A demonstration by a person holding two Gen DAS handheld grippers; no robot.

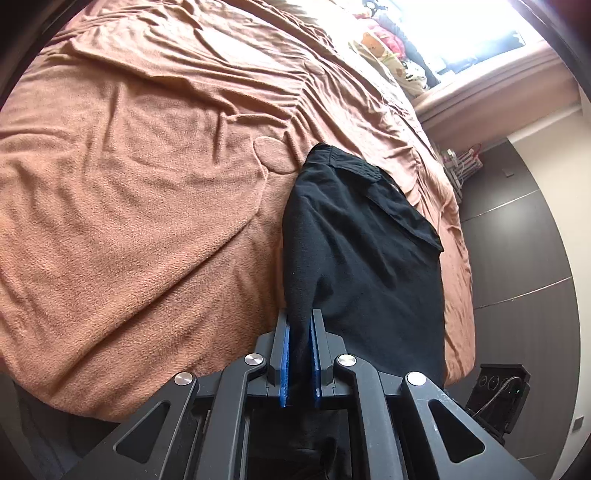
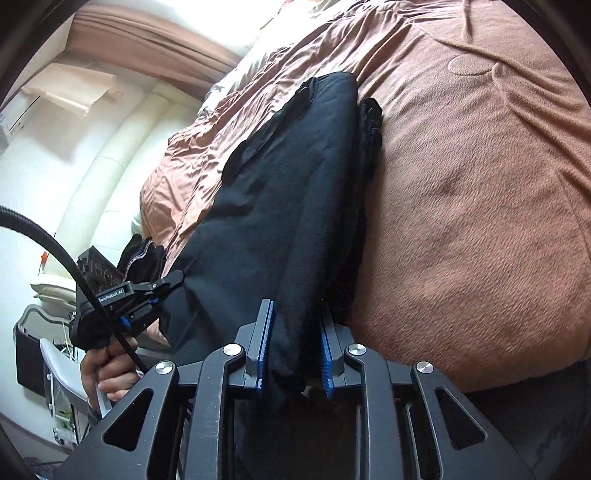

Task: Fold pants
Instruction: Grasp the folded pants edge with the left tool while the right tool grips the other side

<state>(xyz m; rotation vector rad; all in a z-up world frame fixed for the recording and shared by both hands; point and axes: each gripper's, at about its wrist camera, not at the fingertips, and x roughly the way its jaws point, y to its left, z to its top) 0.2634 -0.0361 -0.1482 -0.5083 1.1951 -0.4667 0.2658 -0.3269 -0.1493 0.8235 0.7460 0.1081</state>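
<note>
Brown bedspread below, black pants lying along its edge. My left gripper and right gripper both pinch the near end, probably hems; I'd lift evenly, keeping tension.

place: home bedroom; evidence: bed with brown blanket; curtained window

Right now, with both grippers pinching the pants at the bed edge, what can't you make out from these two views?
- Lower legs and hems of the pants: cut off below the left gripper in the left wrist view and the right gripper in the right wrist view.
- Fabric under the top layer: hidden by the folded pants, both views.
- Items by the window: washed out by glare, left wrist view.
</note>
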